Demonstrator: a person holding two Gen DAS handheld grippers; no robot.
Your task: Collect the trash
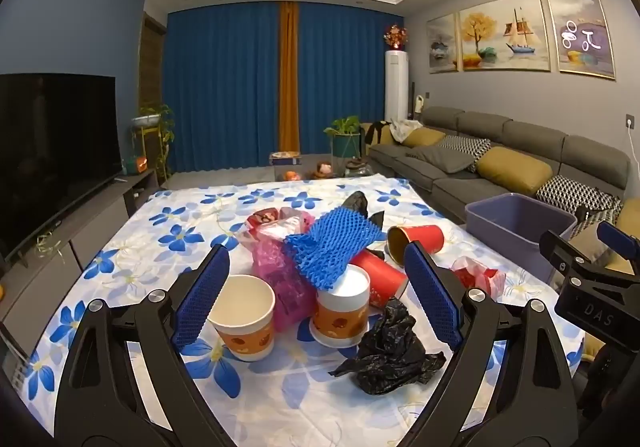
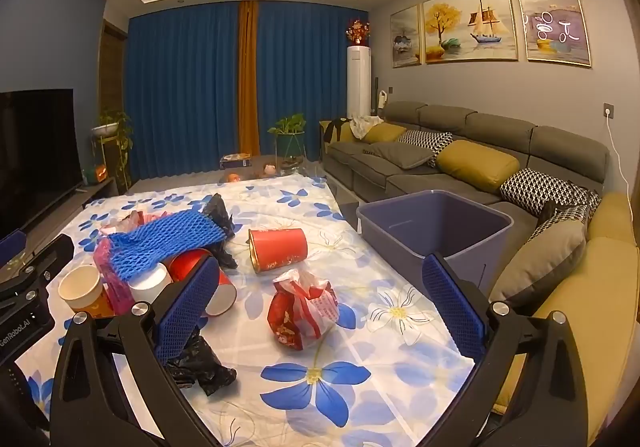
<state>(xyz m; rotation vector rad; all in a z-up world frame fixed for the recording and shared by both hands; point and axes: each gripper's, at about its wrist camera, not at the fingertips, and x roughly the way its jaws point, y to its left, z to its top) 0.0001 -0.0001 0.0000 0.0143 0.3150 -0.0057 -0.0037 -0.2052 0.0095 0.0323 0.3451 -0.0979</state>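
Trash lies on a floral tablecloth [image 1: 168,231]. My left gripper [image 1: 318,287] is open and empty, above two paper cups [image 1: 244,317] [image 1: 342,305], a blue foam net [image 1: 330,243], a pink bag [image 1: 280,279] and a crumpled black bag [image 1: 394,351]. Two red tubes [image 1: 416,243] [image 1: 380,277] lie behind. My right gripper [image 2: 320,303] is open and empty, its jaws either side of a red-and-white bag [image 2: 304,307]. The purple bin [image 2: 436,231] stands at the table's right edge, also in the left view [image 1: 516,227].
A grey sofa with cushions [image 2: 480,163] runs along the right, close behind the bin. A TV [image 1: 52,151] on a low cabinet stands on the left. Plants and blue curtains are at the far wall. The other gripper's body shows at the right edge [image 1: 592,287].
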